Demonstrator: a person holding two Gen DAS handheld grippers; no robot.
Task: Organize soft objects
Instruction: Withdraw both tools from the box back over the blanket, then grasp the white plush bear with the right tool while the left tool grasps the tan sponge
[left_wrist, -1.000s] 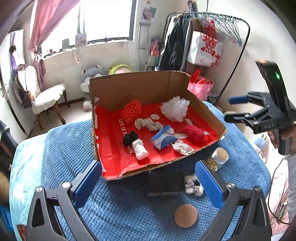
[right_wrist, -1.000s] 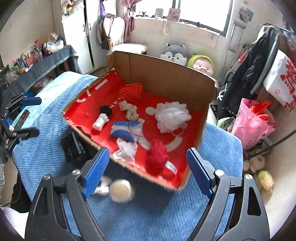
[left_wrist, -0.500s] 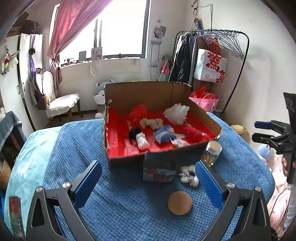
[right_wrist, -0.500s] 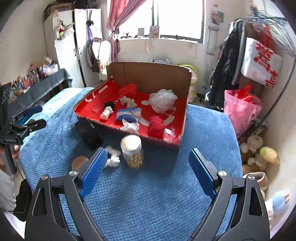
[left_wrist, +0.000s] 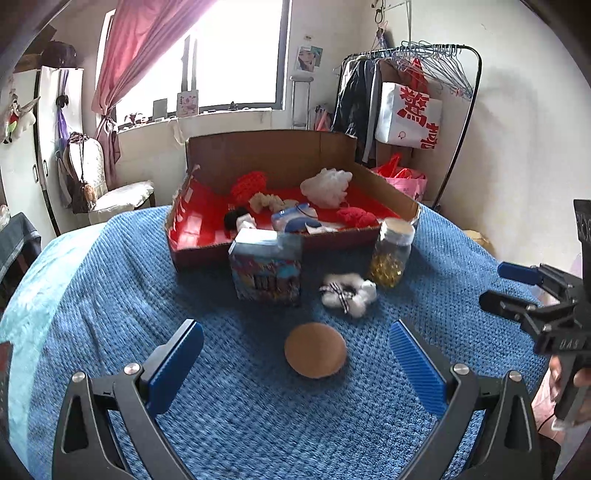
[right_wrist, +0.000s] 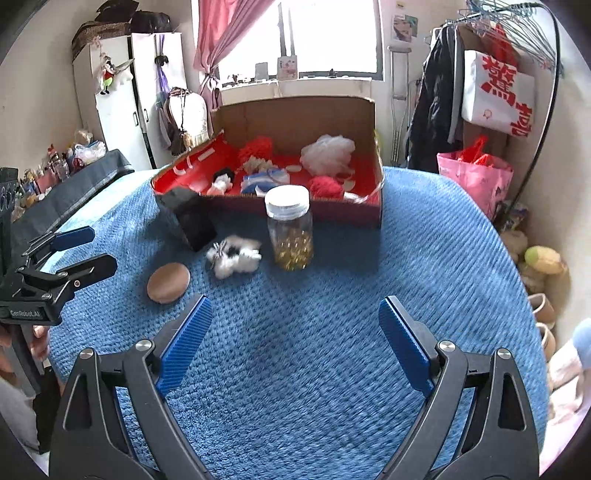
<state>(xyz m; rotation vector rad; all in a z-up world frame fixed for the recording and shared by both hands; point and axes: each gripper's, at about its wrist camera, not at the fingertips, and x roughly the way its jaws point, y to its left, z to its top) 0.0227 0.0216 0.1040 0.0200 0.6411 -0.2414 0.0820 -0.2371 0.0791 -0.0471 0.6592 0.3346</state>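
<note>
We are holding both grippers, left gripper (left_wrist: 295, 363) and right gripper (right_wrist: 295, 338), wide open and empty, the right's jaws just widened, nearing the fluffy scrunchie (right_wrist: 233, 255); next, we judge, comes lowering around it.

Daylight floods in through the window (left_wrist: 236, 55), blown out to pure white in both views. The room reads bright and evenly lit, with soft shadows beneath the jar (right_wrist: 290, 229) and the cardboard box (right_wrist: 295, 122). Fisheye bending curves the walls, corners go black. The blue blanket (right_wrist: 332, 295) looks slightly smeared, probably motion blur.
</note>
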